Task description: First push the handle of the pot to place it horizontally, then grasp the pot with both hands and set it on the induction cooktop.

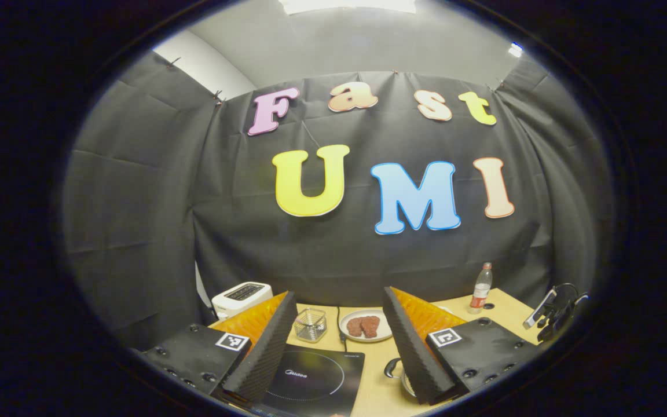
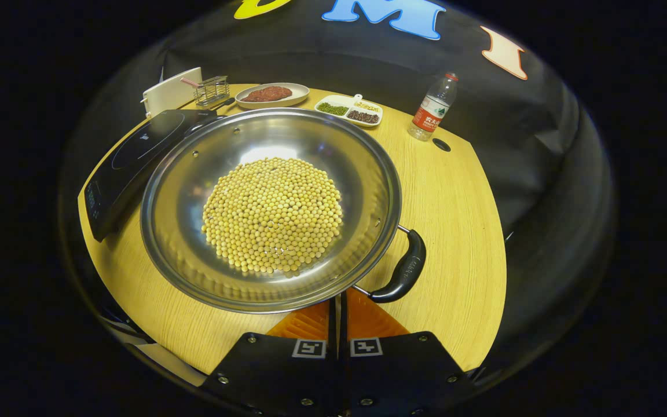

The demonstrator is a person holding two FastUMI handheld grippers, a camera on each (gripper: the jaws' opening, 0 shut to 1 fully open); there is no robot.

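A wide steel pot (image 2: pixel 194 243) holding yellow soybeans (image 2: pixel 272 214) stands on the wooden table, beside the black induction cooktop (image 2: pixel 131 156) to its left. One black handle (image 2: pixel 404 269) sticks out at the pot's near right; the opposite handle (image 2: pixel 203 123) touches the cooktop's edge. My right gripper (image 2: pixel 338 306) is shut, its tips at the pot's near rim just left of that handle. In the left gripper view, my left gripper (image 1: pixel 339 295) is open and held above the cooktop (image 1: pixel 310 376), with a pot handle (image 1: pixel 392 368) low by its right finger (image 1: pixel 411 341).
At the table's back stand a white toaster (image 2: pixel 171 90), a wire basket (image 2: pixel 212 90), a plate of red meat (image 2: pixel 271 94), a divided dish of beans (image 2: pixel 350 110) and a water bottle (image 2: pixel 432 110). The other gripper (image 1: pixel 553 313) shows far right.
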